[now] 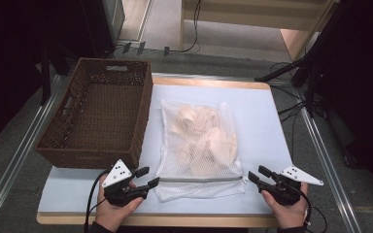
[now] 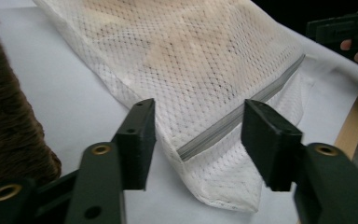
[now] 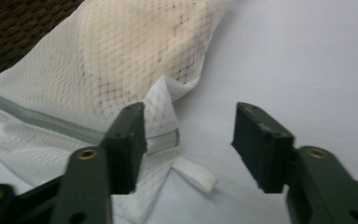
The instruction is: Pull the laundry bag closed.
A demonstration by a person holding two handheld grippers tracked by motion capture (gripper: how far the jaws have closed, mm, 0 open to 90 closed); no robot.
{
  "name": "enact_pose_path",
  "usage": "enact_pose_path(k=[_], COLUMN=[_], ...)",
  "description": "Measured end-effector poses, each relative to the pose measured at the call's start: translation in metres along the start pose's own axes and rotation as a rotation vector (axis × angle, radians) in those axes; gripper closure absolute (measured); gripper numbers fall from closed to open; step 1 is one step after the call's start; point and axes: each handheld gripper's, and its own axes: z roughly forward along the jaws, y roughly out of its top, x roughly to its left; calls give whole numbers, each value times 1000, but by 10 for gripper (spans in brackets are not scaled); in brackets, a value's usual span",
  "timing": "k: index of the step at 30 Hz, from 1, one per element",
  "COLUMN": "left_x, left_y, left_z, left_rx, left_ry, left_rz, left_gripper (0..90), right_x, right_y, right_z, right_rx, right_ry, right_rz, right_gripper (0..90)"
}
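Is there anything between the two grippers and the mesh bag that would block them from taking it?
Nothing visible does. The left gripper and the right gripper sit with open jaws at the near corners of the mesh bag, by its zipper, with bare table around them. The basket stands aside, left of the bag.

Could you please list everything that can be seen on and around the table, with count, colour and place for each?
White mesh laundry bag with grey zipper: one, white, holding pale peach cloth, flat on the middle of the table.
Brown woven wicker basket: one, dark brown, left part of the table, beside the bag.
Small white pull tab: one, white, at the bag's zipper end near the right gripper.
White table top: one, white with a wooden edge.
Cables: several, black, on the floor behind the table.
Left gripper: one, black, open, at the bag's near left corner.
Right gripper: one, black, open, at the near right corner.
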Motion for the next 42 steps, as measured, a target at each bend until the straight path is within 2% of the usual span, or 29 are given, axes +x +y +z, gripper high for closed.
enact_pose_path(k=[3, 6, 7, 8, 13, 16, 21, 26, 34, 42], left_x=[5, 7, 8, 9, 14, 17, 22, 27, 40, 47], left_y=[0, 1, 0, -1, -2, -3, -4, -6, -10, -11], left_z=[-6, -10, -11, -12, -18, -21, -27, -32, -43, -48], left_rx=[-26, -43, -45, -47, -72, -74, -88, -89, -105, -113], left_ry=[5, 17, 8, 5, -1, 19, 36, 44, 75, 89], left_rz=[-11, -2, 9, 11, -2, 3, -7, 5, -22, -35], left_gripper=[316, 229, 214, 157, 103, 94, 87, 55, 44, 44], right_x=[-1, -2, -3, -4, -11, -15, -24, -33, -50, -55], right_y=[2, 3, 3, 3, 3, 2, 1, -1, -4, -5], right_z=[-2, -3, -4, -4, -7, -9, -11, -14, -22, -26], right_rx=[-14, -19, -18, -16, -22, -20, -25, -23, -39, -47], right_ry=[-29, -55, -59, -66, -57, -52, -63, -75, -82, -94], right_rz=[-3, -17, -18, -23, -21, -15, -4, 13, 49, 65], right_gripper=[292, 206, 187, 159, 96, 58, 32, 25, 12, 13])
